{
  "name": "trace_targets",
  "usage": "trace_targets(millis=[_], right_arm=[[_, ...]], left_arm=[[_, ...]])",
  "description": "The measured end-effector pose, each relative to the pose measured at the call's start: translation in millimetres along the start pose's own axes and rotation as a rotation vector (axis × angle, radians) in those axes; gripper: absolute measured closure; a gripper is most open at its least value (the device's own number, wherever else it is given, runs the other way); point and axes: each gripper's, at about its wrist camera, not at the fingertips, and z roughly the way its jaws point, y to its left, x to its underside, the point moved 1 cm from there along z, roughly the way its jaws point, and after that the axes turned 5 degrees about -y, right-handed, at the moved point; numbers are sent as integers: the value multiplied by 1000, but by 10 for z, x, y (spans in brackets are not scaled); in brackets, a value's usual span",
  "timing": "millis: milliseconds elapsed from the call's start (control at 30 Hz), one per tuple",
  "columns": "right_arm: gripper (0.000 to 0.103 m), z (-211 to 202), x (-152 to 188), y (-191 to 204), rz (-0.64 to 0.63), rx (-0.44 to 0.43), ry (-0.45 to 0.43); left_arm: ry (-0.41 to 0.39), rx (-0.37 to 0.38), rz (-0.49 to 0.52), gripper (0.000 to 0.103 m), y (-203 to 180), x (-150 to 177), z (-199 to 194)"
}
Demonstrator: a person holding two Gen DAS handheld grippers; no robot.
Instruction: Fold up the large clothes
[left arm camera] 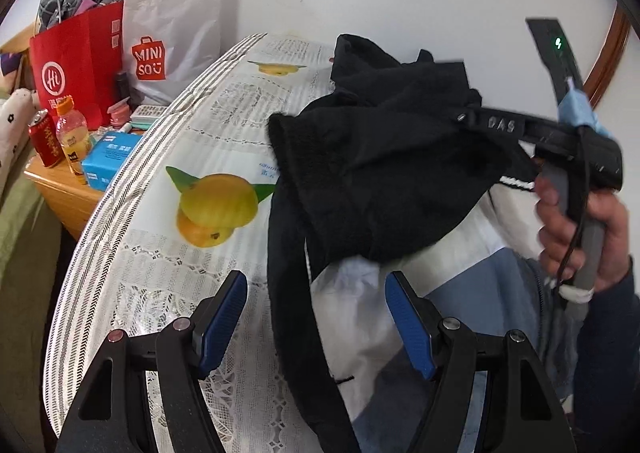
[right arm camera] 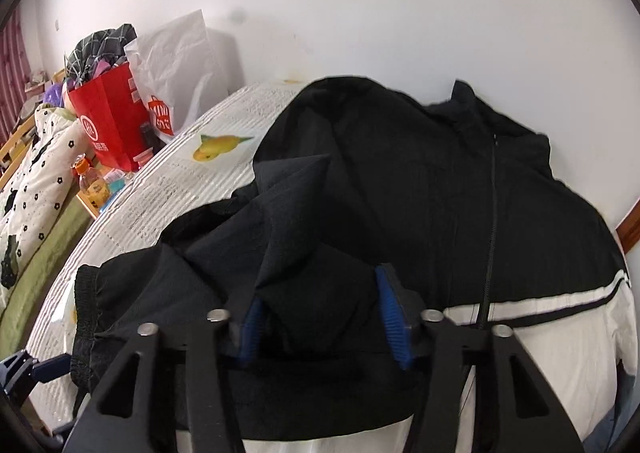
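— Where's the jacket?

— We see it spread on the counter with its fruit-print cover, zip up the middle, black above and white below. One black sleeve is lifted off it.

— What lifts it?

— Our right hand-held gripper — its blue pads are clamped on a bunched fold of that sleeve, and a hand grips the handle.

— And the other?

— Our left hand-held gripper hovers over the jacket's edge, fingers apart, nothing between them. A red bag stands on the far side table.
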Motion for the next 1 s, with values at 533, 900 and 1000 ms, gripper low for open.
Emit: trace_targets(millis=[533, 900, 1000], right_arm=[[72, -174, 9, -1501, 281, 126, -24], [32, -758, 370, -1139, 148, 148, -70], [24, -752, 356, -894, 111, 95, -74]], left_arm=[[21, -154, 19, 34, -68, -75, 155], [-17, -195, 57, 34, -131, -337, 156], [-26, -214, 74, 34, -141, -442, 192]])
